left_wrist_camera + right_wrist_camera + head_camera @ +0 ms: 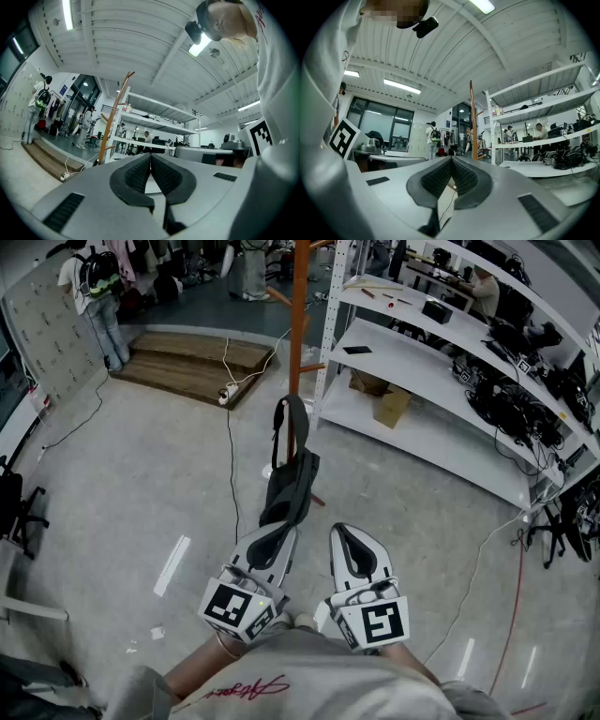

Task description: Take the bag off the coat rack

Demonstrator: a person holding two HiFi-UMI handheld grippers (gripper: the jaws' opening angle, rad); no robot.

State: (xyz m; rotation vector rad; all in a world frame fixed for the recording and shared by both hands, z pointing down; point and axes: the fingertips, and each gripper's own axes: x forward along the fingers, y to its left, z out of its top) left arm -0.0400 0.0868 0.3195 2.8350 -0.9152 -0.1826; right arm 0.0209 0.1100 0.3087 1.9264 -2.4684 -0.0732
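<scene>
Pale concrete floor (141, 493) is stretching out beneath both grippers, with white shelving (422, 352) standing ahead and to the right of them. The left gripper (279, 529) is pointing forward with its jaws pressed together and nothing between them. The right gripper (343, 531) is sitting just beside it on the right, its jaws likewise closed and empty. An orange coat rack (298, 324) is rising straight ahead of the left gripper. The dark bag (289, 486) is hanging from it by its strap, its lower end showing just beyond the left gripper's tip in the head view; whether the two are touching cannot be told. A wooden platform (197, 357) is lying far ahead to the left.
</scene>
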